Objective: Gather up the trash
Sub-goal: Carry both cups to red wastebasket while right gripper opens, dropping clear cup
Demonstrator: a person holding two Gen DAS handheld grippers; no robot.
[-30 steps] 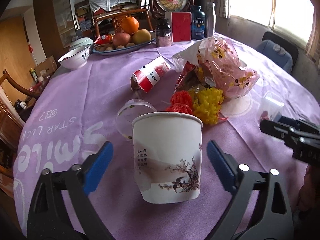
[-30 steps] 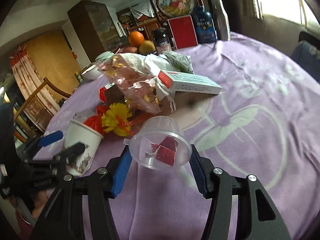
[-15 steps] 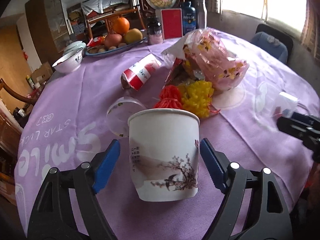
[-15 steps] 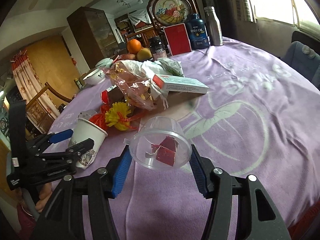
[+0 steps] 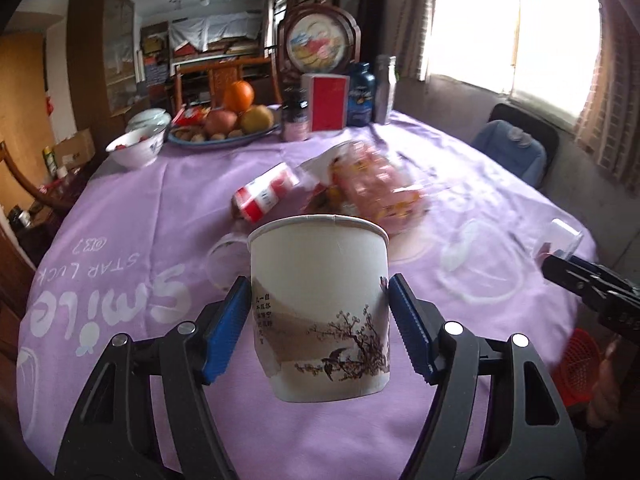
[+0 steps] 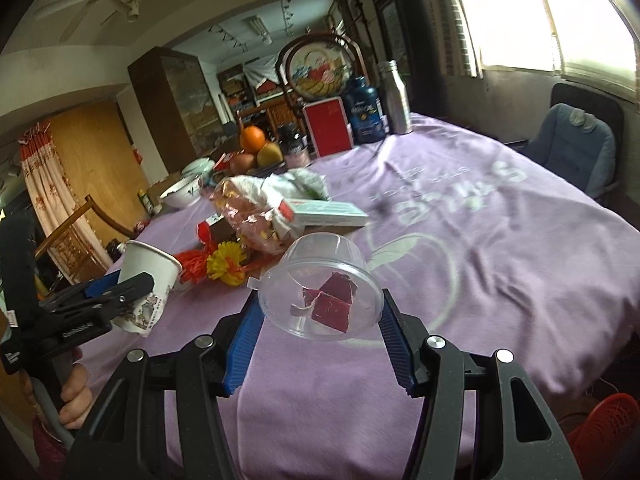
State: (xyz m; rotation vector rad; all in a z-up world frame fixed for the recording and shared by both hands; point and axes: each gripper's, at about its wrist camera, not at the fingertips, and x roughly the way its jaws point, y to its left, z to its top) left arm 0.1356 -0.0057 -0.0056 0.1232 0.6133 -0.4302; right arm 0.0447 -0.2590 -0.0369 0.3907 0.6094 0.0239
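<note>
Left gripper (image 5: 320, 320): jaws closing on a paper cup (image 5: 320, 304). Both blue pads sit against the cup walls, about mid-height; cup is upright, tilted slightly, its base clear of the purple cloth (image 5: 132, 216). Cup is white with a printed branch-and-bird scene and a column of characters. From the right wrist view the same cup (image 6: 146, 276) shows at the left, pinched in the black jaws, with a hand (image 6: 74, 396) on the grip below.

Right gripper (image 6: 320, 316): about half open, clamped on a clear plastic cup (image 6: 320, 286) lying on its side, mouth toward the camera. Red scraps (image 6: 330, 300) lie inside it. It is lifted off the cloth.

On the table beyond: a pink crinkled bag (image 6: 252, 212), a flat white box (image 6: 324, 214) beside it, yellow and red paper flowers (image 6: 226, 264) near the bag, a red-and-white carton (image 5: 264, 196). Fruit plate (image 5: 224, 136) and bottles at the far edge. A red basket (image 6: 600, 420) shows low, past the near table edge.
</note>
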